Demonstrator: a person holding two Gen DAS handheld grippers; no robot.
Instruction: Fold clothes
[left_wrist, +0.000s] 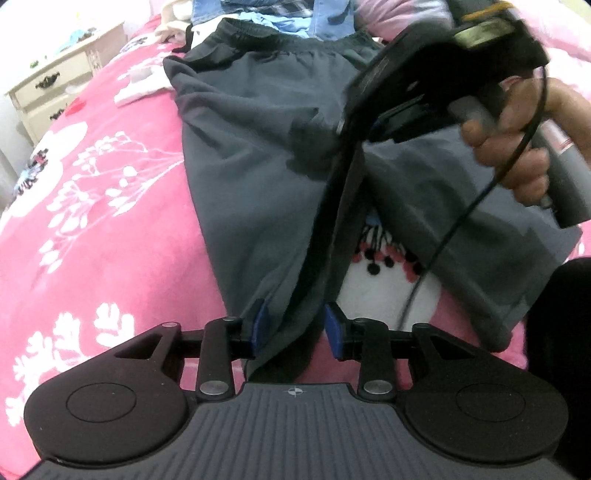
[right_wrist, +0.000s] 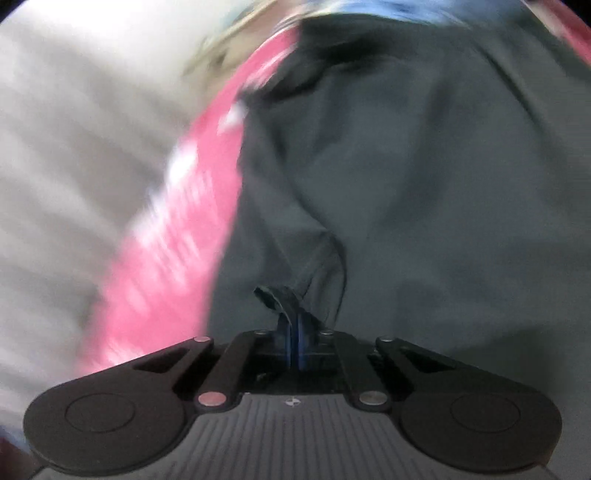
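Left tool, nearest in its own view: blue pads standing apart, a fold of the dark grey fabric trousers running up between them. The left pad is lying against the cloth; the right pad is showing a gap, so nothing is being pinched here.

Trousers are lying flat on the pink bed cover with white leaf print, legs pointing toward the left camera and splitting into a V, elastic waistband at the far end. In the gap between the legs a white patch of the cover with black and pink dots is showing.

Right tool, in its own view: blue pads pressed together, pinching a small raised ridge of the grey trouser cloth, with a creased peak sticking up just above the tips. This view is heavily smeared; a pink band of the cover and a pale blurred area are filling its left side.

From the left camera, the right tool is hanging over the middle of the trousers, tips down at the crotch, a person's hand wrapping its handle, a black cable trailing down.

Further off: a pile of blue and plaid garments beyond the waistband. Far left, a cream bedside cabinet with dark handles is standing beside the bed.
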